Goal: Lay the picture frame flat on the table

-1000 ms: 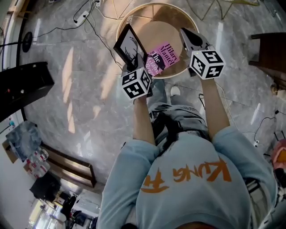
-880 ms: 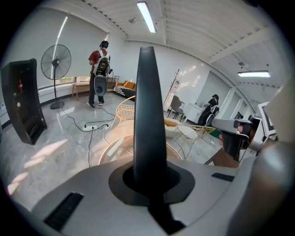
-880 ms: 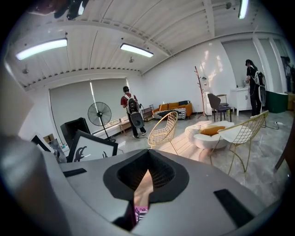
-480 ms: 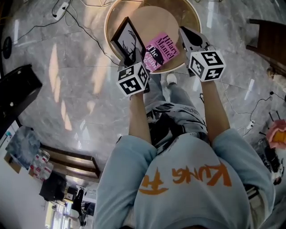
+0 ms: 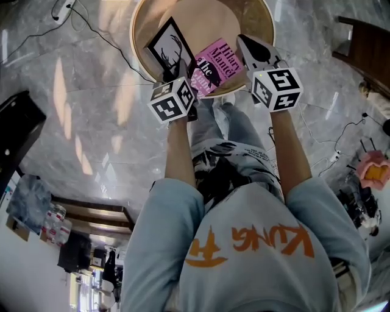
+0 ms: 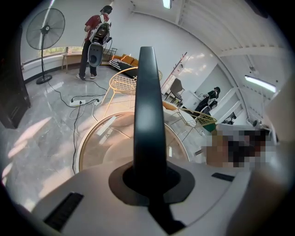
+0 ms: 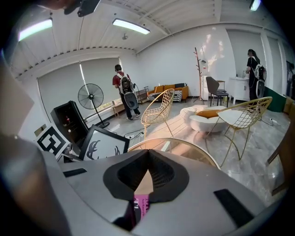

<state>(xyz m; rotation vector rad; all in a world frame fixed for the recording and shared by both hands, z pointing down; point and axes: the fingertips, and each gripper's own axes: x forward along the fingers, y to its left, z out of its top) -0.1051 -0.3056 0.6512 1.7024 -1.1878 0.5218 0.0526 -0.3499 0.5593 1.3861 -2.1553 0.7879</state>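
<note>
**A:** Start with the head view. Where is the picture frame?

**B:** The picture frame [image 5: 167, 44] is over the left part of the round wooden counter [image 5: 210, 18]. It is tipped up on edge, not flat, and its black antlered-deer print faces up and to the left. The left tongs [image 5: 178, 78] meet its near lower edge.

**A:** What is next to it?

**B:** A pink book [image 5: 214, 66] lies flat on the counter just right of the frame. I cannot tell whether the two touch. The right tongs [image 5: 245, 44] hover over the counter's right part, just beside the book. Grey marble floor [image 5: 91, 122] surrounds the counter.

**A:** Now the left gripper view.

**B:** The frame appears edge-on, a dark upright blade rising out of the left tongs, which are clamped on it. The counter's round rim curves behind it. Farther off are a standing fan [image 6: 45, 28], a person in a red top carrying a backpack [image 6: 96, 39], a pale wire chair [image 6: 124, 85] and a power strip [image 6: 80, 101] on the floor.

**A:** And the right gripper view?

**B:** The right tongs have their tips pressed together with nothing between them. A sliver of the pink book shows below them. The frame leans at the left with its print facing this camera. A gold wire chair [image 7: 159, 108] stands beyond the counter.
</note>
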